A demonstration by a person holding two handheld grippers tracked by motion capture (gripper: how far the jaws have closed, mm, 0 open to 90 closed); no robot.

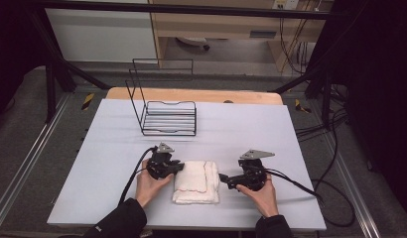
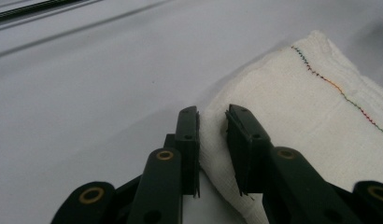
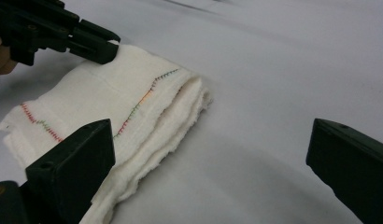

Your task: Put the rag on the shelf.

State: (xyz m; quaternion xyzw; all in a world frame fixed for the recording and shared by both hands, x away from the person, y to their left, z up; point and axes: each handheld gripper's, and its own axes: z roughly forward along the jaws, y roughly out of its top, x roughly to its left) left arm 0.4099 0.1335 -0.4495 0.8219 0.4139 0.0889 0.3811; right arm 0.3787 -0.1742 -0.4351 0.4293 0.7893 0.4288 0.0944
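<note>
A folded white cloth (image 1: pixel 196 182) with coloured stitching lies on the pale table cover near the front. My left gripper (image 1: pixel 179 167) is at the cloth's left far corner, and its jaws are shut on that edge. In the left gripper view the cloth (image 2: pixel 311 102) bunches up between the two pads of the left gripper (image 2: pixel 212 112). My right gripper (image 1: pixel 222 179) sits low at the cloth's right side, open wide. In the right gripper view the right gripper (image 3: pixel 210 126) has one jaw by the cloth (image 3: pixel 110 98) and the other over bare table. The left gripper (image 3: pixel 105 46) pinches the far corner there.
A black wire rack (image 1: pixel 169 119) stands at the back of the table cover (image 1: pixel 241 129), left of centre. Black cables (image 1: pixel 330 193) trail off the right side. A person's hands and dark sleeves come in from the front edge.
</note>
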